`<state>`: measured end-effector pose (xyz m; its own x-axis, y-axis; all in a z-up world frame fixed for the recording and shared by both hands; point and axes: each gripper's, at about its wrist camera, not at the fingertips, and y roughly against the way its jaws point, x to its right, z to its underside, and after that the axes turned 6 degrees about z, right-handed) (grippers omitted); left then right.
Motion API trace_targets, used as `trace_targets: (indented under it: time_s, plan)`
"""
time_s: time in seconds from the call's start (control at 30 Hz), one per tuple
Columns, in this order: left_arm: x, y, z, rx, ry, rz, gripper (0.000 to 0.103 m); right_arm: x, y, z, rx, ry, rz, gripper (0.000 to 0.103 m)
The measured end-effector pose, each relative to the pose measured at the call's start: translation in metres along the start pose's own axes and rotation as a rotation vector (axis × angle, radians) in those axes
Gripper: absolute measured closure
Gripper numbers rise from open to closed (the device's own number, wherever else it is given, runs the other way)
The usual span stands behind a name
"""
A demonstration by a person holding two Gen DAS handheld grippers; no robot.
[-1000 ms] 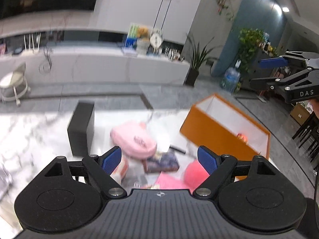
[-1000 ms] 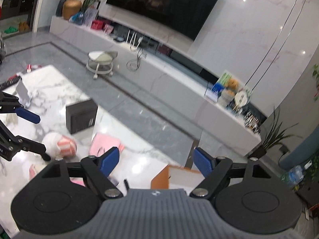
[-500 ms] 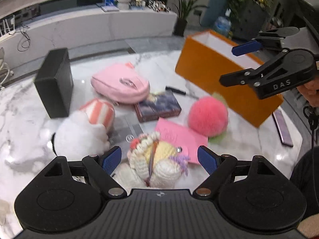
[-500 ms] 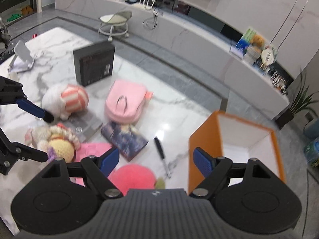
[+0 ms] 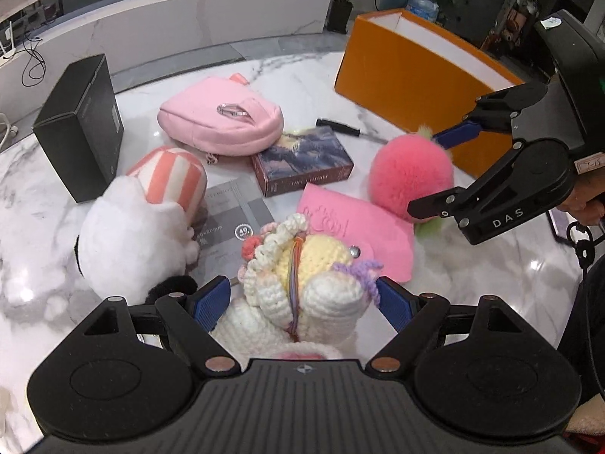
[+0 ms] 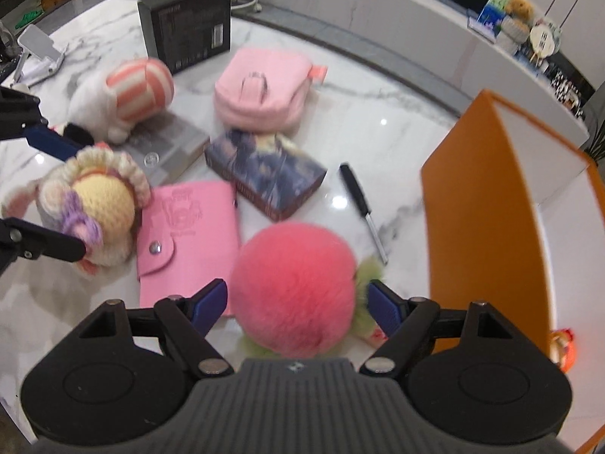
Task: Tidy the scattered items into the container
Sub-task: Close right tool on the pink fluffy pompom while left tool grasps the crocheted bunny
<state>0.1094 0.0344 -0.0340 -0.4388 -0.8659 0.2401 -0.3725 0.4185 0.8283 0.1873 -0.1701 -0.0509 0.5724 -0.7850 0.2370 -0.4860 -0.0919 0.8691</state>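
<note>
My left gripper (image 5: 302, 304) is open, its fingers on either side of a crocheted doll (image 5: 302, 265) lying on the marble table. My right gripper (image 6: 298, 302) is open, its fingers on either side of a fluffy pink ball (image 6: 293, 291); that ball also shows in the left wrist view (image 5: 410, 174). The orange box (image 6: 480, 204) with a white inside stands open at the right. Around lie a pink wallet (image 6: 189, 230), a pink pouch (image 6: 261, 90), a dark blue box (image 6: 264, 170), a black pen (image 6: 363, 204) and a white plush with a striped cap (image 6: 121, 98).
A tall black box (image 5: 81, 128) stands at the far left of the table. A grey booklet (image 5: 230, 215) lies under the white plush. A small orange item (image 6: 563, 344) sits inside the orange box. A phone stand (image 6: 38, 53) is at the far left edge.
Both grippers have come down and forward to the table. The left one now straddles the crocheted doll, the right one straddles the pink ball. Both stay open.
</note>
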Motion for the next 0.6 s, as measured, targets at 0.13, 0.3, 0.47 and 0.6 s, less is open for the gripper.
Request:
trace_targets:
  time_s: [0.13,0.3,0.47,0.6]
  plan:
    - [-0.003,-0.01,0.001,-0.022,0.005,0.009,0.004,0.002,-0.005,0.002,-0.005,-0.002,-0.009,0.025]
    - [-0.008,-0.02,0.001,-0.043,0.033,0.037,0.004,0.004,-0.011,0.006,-0.012,-0.004,-0.02,0.034]
    - [-0.01,-0.032,0.006,-0.073,0.048,0.04,0.009,0.006,-0.017,0.009,-0.019,-0.007,-0.032,0.048]
    - [-0.012,-0.032,0.006,-0.071,0.068,0.047,0.015,0.007,-0.018,0.011,-0.019,-0.006,-0.033,0.05]
